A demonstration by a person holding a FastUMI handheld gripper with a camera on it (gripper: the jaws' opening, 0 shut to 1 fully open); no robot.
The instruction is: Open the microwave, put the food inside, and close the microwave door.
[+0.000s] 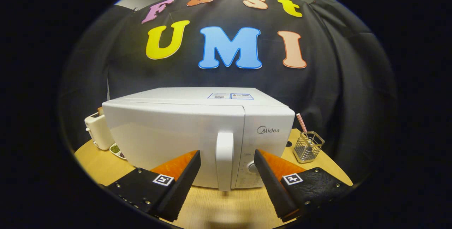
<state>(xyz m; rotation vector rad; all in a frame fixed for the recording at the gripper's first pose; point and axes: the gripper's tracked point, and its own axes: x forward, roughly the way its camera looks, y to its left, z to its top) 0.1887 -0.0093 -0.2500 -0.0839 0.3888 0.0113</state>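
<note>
Gripper (227, 158) fingers spread (not touching) astride closed microwave (197, 133) door handle (224, 160).

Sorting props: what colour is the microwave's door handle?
White, like the microwave itself; handle shows in the gripper view.

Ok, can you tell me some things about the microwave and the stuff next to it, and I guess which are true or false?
1. The microwave door is shut. True.
2. The gripper is squeezing the door handle. False: the fingers are open, with the handle between them.
3. A toaster stands beside the microwave. True.
4. The wire cup is on top of the microwave. False: it stands on the table beside it.
</note>
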